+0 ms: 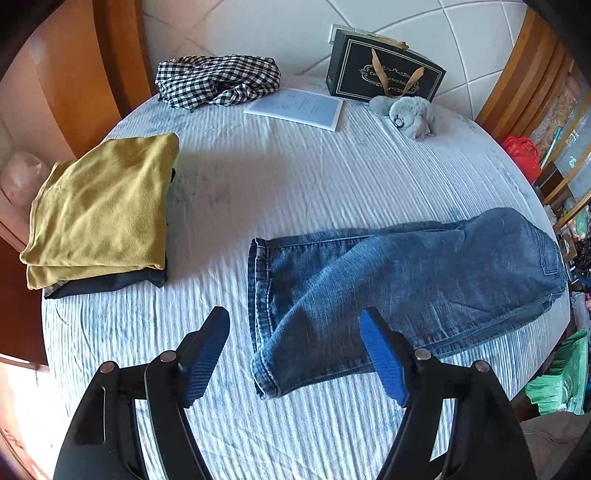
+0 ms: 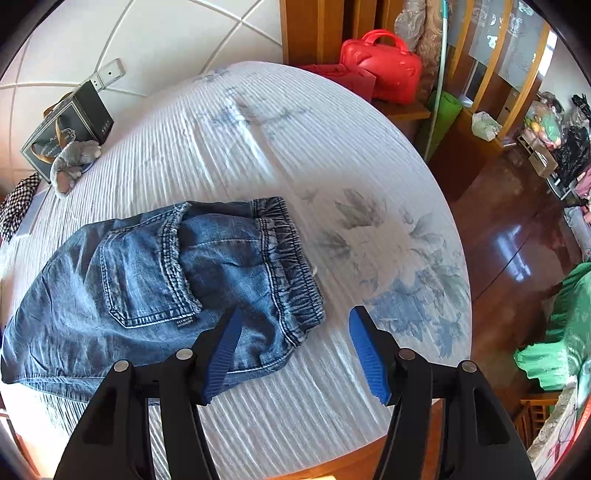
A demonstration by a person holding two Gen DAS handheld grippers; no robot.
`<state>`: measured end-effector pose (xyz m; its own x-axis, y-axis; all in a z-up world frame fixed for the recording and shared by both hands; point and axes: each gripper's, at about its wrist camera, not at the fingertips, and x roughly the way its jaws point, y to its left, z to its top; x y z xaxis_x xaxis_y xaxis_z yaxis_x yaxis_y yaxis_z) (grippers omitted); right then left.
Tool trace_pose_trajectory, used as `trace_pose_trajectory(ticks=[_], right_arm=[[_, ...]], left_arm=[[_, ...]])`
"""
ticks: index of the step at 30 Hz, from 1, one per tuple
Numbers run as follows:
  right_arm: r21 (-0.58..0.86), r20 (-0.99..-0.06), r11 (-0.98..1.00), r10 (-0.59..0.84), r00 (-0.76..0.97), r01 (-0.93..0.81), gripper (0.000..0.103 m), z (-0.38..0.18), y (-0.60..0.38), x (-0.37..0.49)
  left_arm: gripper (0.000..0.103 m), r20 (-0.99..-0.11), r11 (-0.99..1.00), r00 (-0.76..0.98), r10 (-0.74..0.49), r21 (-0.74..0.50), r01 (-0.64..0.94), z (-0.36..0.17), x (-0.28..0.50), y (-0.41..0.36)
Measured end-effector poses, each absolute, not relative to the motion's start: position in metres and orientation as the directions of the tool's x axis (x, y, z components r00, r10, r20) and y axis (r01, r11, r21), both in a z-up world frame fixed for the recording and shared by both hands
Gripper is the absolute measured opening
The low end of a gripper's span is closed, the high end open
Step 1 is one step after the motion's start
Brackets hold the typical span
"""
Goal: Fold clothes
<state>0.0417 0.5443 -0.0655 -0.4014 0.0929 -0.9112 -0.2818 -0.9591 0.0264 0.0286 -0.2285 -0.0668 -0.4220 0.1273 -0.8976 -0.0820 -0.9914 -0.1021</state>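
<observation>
My left gripper (image 1: 293,332) hangs over the leg hems of the jeans (image 1: 388,288), my right gripper (image 2: 295,332) over their waistband end. The jeans lie across the near bed (image 1: 295,177). A folded stack (image 1: 99,214) lies to their left; behind, a crumpled garment (image 1: 218,79), paper (image 1: 295,107), plush toy (image 1: 406,110) and box (image 1: 384,70).

Home bedroom, bed (image 1: 295,177) with floral sheet, wooden wardrobe (image 2: 317,33), glossy floor (image 2: 509,229)

Blue denim jeans (image 1: 406,291); mustard top (image 1: 103,210); black-white gingham cloth (image 1: 218,79); pale striped, blue-floral bedsheet (image 2: 258,147); red bag (image 2: 384,70).
</observation>
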Motion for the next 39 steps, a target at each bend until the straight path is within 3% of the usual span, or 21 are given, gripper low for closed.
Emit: trace_pose_trajectory(ticks=[7, 12, 18, 22, 24, 28, 31, 39], right_arm=[[0.047, -0.886, -0.979, 0.051, -0.460, -0.199, 0.055, -0.065, 0.505, 0.008], [0.027, -0.934, -0.982, 0.041, -0.356, -0.185, 0.055, -0.102, 0.492, -0.007], [0.047, -0.957, -0.980, 0.012, -0.290, -0.196, 0.057, -0.131, 0.491, -0.001], [0.034, -0.962, -0.979, 0.022, -0.272, -0.200, 0.062, -0.136, 0.488, -0.006], [0.005, -0.962, -0.981, 0.048, -0.268, -0.196, 0.062, -0.134, 0.481, -0.007], [-0.032, -0.911, -0.985, 0.098, -0.400, -0.169, 0.060, -0.091, 0.455, -0.006], [-0.006, -0.884, -0.998, 0.031, -0.466, -0.055, 0.060, -0.062, 0.421, -0.017], [0.107, -0.880, -0.956, -0.218, -0.421, 0.272, 0.060, -0.058, 0.294, -0.059]], left_arm=[[0.074, -0.924, -0.995, -0.369, 0.101, -0.102, -0.015, -0.122, -0.011, -0.219], [0.072, -0.938, -0.988, -0.315, 0.142, -0.114, -0.106, -0.151, -0.002, -0.188], [0.070, -0.896, -0.945, -0.345, 0.280, -0.195, -0.261, -0.135, 0.030, -0.161], [0.070, -0.860, -0.958, -0.436, 0.265, -0.185, -0.219, -0.111, 0.025, -0.168], [0.067, -0.836, -0.953, -0.464, 0.295, -0.220, -0.210, -0.103, 0.020, -0.168], [0.067, -0.870, -0.929, -0.376, 0.318, -0.209, -0.304, -0.124, 0.016, -0.125], [0.067, -0.893, -0.906, -0.309, 0.328, -0.204, -0.371, -0.140, 0.013, -0.094], [0.067, -0.873, -0.966, -0.432, 0.228, -0.146, -0.214, -0.118, 0.010, -0.146]])
